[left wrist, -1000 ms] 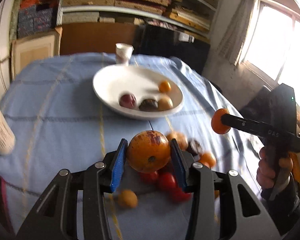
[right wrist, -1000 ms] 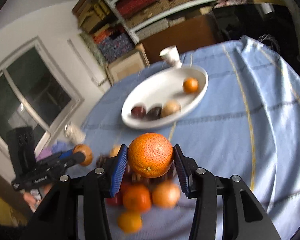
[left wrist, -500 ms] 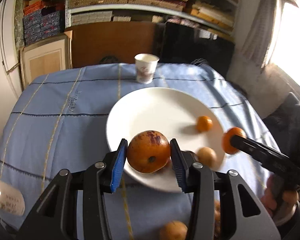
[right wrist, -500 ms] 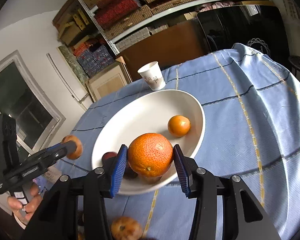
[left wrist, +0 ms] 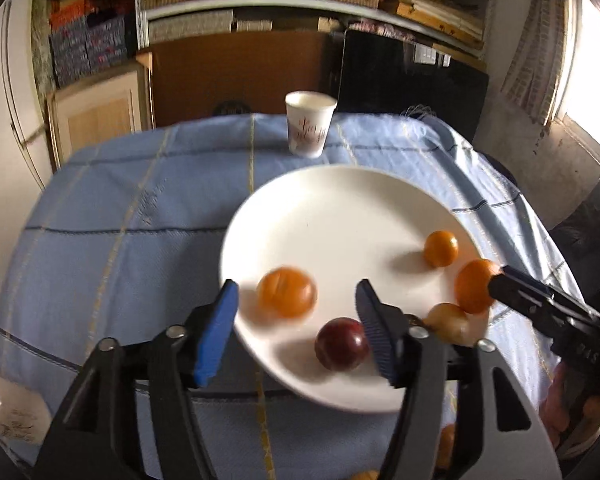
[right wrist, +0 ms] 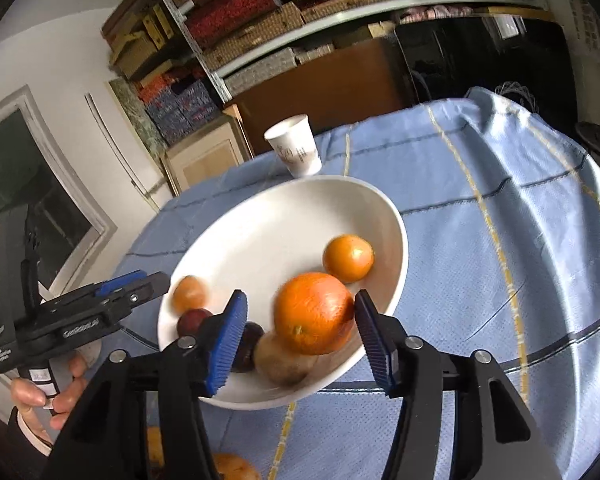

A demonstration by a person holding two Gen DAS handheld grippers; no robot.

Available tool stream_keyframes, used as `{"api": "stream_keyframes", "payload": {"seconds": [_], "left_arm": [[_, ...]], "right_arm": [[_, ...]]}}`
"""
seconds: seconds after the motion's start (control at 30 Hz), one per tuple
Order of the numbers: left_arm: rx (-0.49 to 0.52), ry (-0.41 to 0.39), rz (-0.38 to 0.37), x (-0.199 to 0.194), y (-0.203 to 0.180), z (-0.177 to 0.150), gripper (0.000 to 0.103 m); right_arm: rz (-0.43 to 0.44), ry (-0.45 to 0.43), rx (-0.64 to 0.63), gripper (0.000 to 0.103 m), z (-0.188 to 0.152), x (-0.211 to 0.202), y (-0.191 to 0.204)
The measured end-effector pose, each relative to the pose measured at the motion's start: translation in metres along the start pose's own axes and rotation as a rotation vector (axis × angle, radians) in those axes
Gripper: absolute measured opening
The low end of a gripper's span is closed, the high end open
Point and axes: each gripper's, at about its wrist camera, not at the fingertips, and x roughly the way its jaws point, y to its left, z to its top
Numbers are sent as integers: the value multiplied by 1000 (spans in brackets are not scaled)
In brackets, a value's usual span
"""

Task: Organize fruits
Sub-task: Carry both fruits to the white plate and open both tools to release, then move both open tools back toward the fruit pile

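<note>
A white plate (left wrist: 340,208) (right wrist: 268,236) lies on the blue cloth. My left gripper (left wrist: 296,320) is open over the plate's near rim; a blurred orange fruit (left wrist: 287,292) lies loose between its jaws on the plate. My right gripper (right wrist: 298,328) is open; a large orange (right wrist: 314,312) sits between its jaws, touching the right pad, over the plate. The plate also holds a small orange (left wrist: 441,248) (right wrist: 348,258), a dark red plum (left wrist: 341,343) (right wrist: 193,319), a tan fruit (left wrist: 448,320) (right wrist: 284,360) and a dark fruit (right wrist: 248,346).
A paper cup (left wrist: 310,124) (right wrist: 294,146) stands behind the plate. More fruit (right wrist: 232,466) lies on the cloth near me. A white jar (left wrist: 8,412) is at the left table edge. Shelves and a cabinet stand beyond the table.
Both grippers moved forward over the plate and opened. The left one let go of its orange fruit onto the plate; the right jaws spread off the large orange.
</note>
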Motion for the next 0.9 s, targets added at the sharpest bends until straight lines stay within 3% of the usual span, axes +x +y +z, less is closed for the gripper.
{"api": "stream_keyframes", "payload": {"seconds": [0.17,0.33,0.5,0.63,0.77,0.9], "left_arm": [[-8,-103,41,-53,-3,-27,96],[-19,-188,59,-94,-8,-81,98],[-24,-149,130,-100,-5,-121,98],[-53,-135,179,-108,3,-138,98],[-79,-113,170,-112,11,-148,98],[-92,-93,173,-112,14,-149,98]], "right_arm": [[12,-39,-18,60,-5,-28,6],[0,-41,-13,69,-28,-50,5],[-24,3,-50,74,-58,-62,13],[-15,32,-109,74,-71,-62,29],[-59,57,-183,74,-78,-54,41],[-29,122,-184,74,-84,-43,43]]}}
